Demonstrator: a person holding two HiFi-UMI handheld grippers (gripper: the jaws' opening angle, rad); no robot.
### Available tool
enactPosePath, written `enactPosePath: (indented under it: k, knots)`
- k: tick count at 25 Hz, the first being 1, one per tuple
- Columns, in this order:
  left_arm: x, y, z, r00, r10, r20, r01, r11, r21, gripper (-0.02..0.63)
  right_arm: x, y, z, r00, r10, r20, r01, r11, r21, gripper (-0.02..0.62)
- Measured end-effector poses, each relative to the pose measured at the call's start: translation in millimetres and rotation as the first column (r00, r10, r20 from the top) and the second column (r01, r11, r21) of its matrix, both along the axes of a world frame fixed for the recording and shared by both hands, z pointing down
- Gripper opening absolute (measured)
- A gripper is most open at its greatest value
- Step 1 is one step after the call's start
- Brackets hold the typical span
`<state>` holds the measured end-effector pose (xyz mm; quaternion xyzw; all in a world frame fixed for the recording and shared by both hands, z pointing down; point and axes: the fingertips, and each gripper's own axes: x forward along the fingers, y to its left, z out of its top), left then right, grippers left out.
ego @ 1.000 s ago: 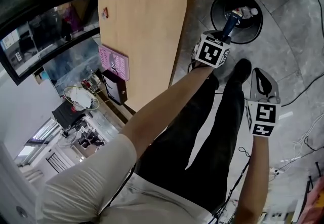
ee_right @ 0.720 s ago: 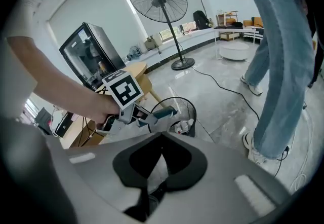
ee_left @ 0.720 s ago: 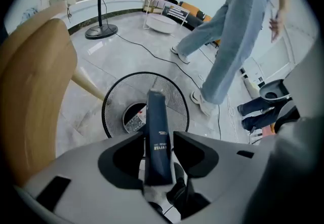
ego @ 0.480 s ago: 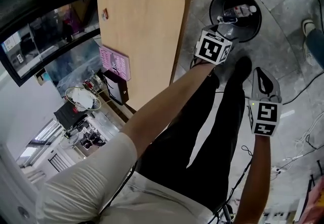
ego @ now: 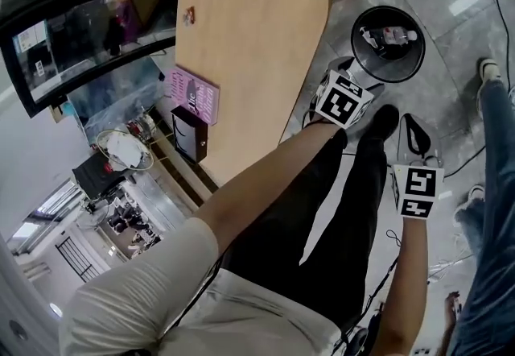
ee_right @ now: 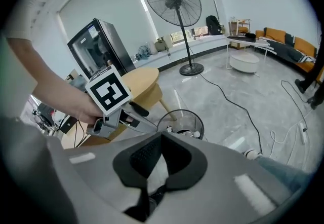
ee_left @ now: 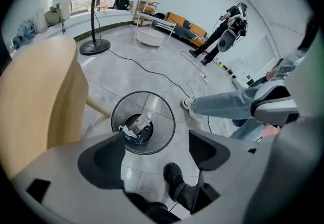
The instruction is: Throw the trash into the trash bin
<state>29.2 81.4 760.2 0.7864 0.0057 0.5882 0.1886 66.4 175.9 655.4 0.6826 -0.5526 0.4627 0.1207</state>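
The black mesh trash bin (ego: 411, 64) stands on the grey floor beside the table. A clear plastic bottle (ego: 393, 35) lies inside it with crumpled white paper. My left gripper (ego: 348, 71) hangs just short of the bin's near rim. Its jaws have just been opening and stand wide, with nothing between them. In the left gripper view the bin (ee_left: 163, 127) and the bottle (ee_left: 140, 124) show below the left gripper (ee_left: 157, 149). My right gripper (ego: 416, 133) is lower right, shut and empty. In the right gripper view the right gripper (ee_right: 159, 139) faces the bin (ee_right: 188, 116).
A light wooden table (ego: 249, 40) runs left of the bin. Another person's jeans leg and shoe (ego: 489, 105) stand at the right. Cables (ego: 475, 157) trail over the floor. My own black shoe (ego: 385, 117) is near the bin. A standing fan (ee_right: 174, 0) is further off.
The bottle held by my left gripper over the bin has dropped into it. The left jaws opened and both grippers rose. A person's leg came in at the right.
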Motion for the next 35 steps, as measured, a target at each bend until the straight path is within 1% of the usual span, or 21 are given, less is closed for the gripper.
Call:
enactPosePath:
  k: [4, 8, 11, 19, 22, 27, 33, 35]
  knots:
    - [-5.8, -12.8, -33.6, 0.999, 0.013, -0.037, -0.012, 1.0, 0.014, 0.379, -11.8, -23.8, -21.8, 0.999, -0.04, -0.009, 0.04, 0.999, 0.016, 0.011]
    - [-18.6, -33.2, -66.5, 0.999, 0.021, -0.046, -0.02, 1.0, 0.022, 0.379, -25.1, -47.4, -42.7, 0.996, -0.087, -0.027, 0.088, 0.996, 0.023, 0.011]
    - [-32.3, -59.6, -89.6, 0.999, 0.0, -0.054, 0.002, 0.999, 0.034, 0.379, -35.9, -71.5, -60.9, 0.991, -0.129, -0.04, 0.131, 0.991, 0.035, 0.011]
    - [-77.8, -136.2, -134.4, 0.996, -0.062, -0.066, 0.069, 0.993, 0.097, 0.379, -62.8, -135.1, -97.6, 0.971, -0.226, -0.081, 0.232, 0.97, 0.067, 0.011]
    - [-95.3, -168.1, -142.4, 0.992, -0.097, -0.075, 0.106, 0.986, 0.125, 0.379, -73.5, -157.1, -102.8, 0.964, -0.253, -0.088, 0.26, 0.962, 0.079, 0.011]
    - [-125.1, -222.5, -148.5, 0.986, -0.149, -0.08, 0.16, 0.972, 0.17, 0.379, -83.2, -187.8, -108.7, 0.963, -0.256, -0.086, 0.263, 0.96, 0.094, 0.011]
    - [-157.8, -287.3, -143.5, 0.979, -0.19, -0.075, 0.203, 0.95, 0.236, 0.379, -71.8, -210.3, -104.0, 0.969, -0.229, -0.095, 0.238, 0.966, 0.099, 0.011]
    - [-169.5, -312.3, -139.6, 0.974, -0.212, -0.081, 0.225, 0.94, 0.255, 0.379, -72.7, -218.5, -100.1, 0.964, -0.246, -0.105, 0.256, 0.962, 0.094, 0.011]
